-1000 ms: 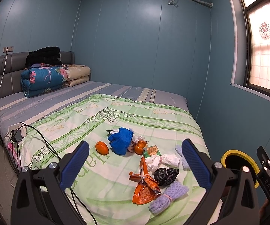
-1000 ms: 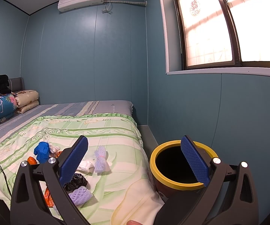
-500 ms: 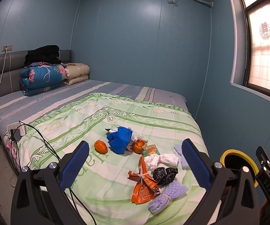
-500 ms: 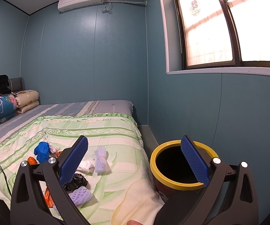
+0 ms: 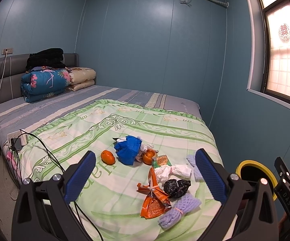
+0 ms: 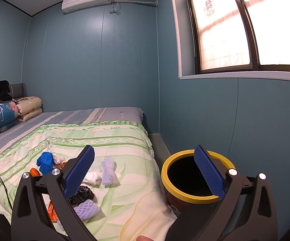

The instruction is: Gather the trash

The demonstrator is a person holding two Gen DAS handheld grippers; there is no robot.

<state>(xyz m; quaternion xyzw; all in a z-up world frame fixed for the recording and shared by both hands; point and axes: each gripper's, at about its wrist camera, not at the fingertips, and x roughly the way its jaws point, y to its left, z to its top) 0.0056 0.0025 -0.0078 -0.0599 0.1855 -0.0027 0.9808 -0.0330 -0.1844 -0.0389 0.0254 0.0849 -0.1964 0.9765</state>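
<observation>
Trash lies scattered on the green quilt [image 5: 104,132]: a blue plastic bag [image 5: 128,149], an orange snack wrapper [image 5: 154,197], a black bag [image 5: 176,186], white crumpled paper [image 5: 173,170] and purple foam nets [image 5: 178,207]. Two oranges [image 5: 107,157] sit by the blue bag. My left gripper [image 5: 145,177] hangs open above the near end of the bed, holding nothing. My right gripper [image 6: 145,175] is open and empty too, between the bed edge and the yellow-rimmed bin [image 6: 195,177]. That bin [image 5: 254,173] also shows at the right of the left wrist view.
Folded quilts [image 5: 44,84] and dark clothes are piled at the headboard. A power strip with black cables [image 5: 16,140] lies on the bed's left edge. The bin stands in the narrow gap between the bed and the blue wall [image 6: 235,120], below a window.
The left wrist view has shifted slightly, with the bed contents sliding a little left and down in frame. The right gripper has barely moved. Both stay open.
</observation>
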